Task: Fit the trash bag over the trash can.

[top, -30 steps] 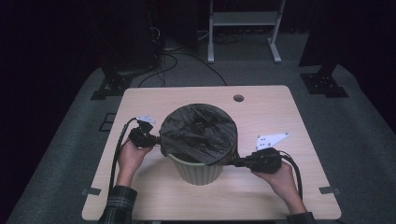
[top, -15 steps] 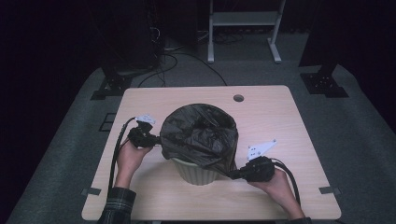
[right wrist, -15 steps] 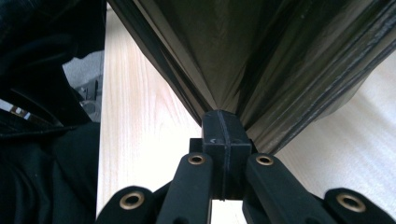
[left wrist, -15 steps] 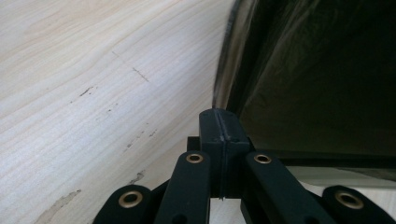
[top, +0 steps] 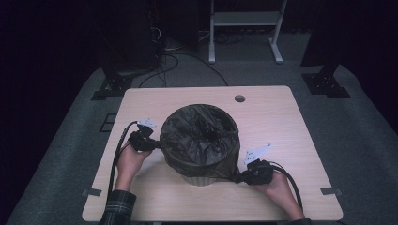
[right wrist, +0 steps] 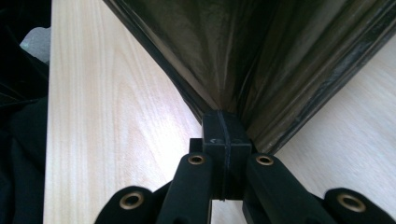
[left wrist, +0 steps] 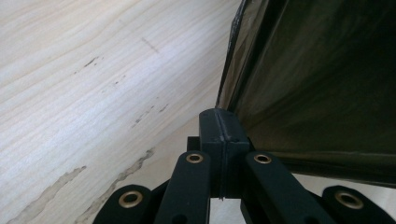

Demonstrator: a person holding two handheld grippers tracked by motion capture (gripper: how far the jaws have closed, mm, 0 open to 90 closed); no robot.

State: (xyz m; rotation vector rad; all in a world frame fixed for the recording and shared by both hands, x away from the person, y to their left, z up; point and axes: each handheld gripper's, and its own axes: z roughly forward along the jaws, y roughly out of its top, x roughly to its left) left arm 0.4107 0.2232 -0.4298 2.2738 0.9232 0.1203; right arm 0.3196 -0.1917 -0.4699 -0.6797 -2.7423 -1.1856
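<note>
A pale round bin (top: 202, 179) stands in the middle of the wooden table (top: 281, 117), lined with a dark bin bag (top: 199, 138) whose edge is folded over the rim. My left gripper (top: 153, 145) is at the bin's left side, shut on the bag's edge. In the left gripper view the jaws (left wrist: 223, 125) meet with the bag film (left wrist: 317, 84) stretching away from them. My right gripper (top: 239, 178) sits low at the bin's front right, shut on the bag's hem. The right gripper view has the taut bag (right wrist: 243, 46) fanning out from the closed tips (right wrist: 223, 128).
A round cable hole (top: 240, 98) lies in the table behind the bin. Cables (top: 169, 61) and a white stand's legs (top: 244, 51) are on the floor beyond the far edge. Black stand feet (top: 326, 82) flank the table.
My right gripper has sunk and come toward the table's near edge, drawing the bag's edge down the bin's side. The left gripper has stayed where it was.
</note>
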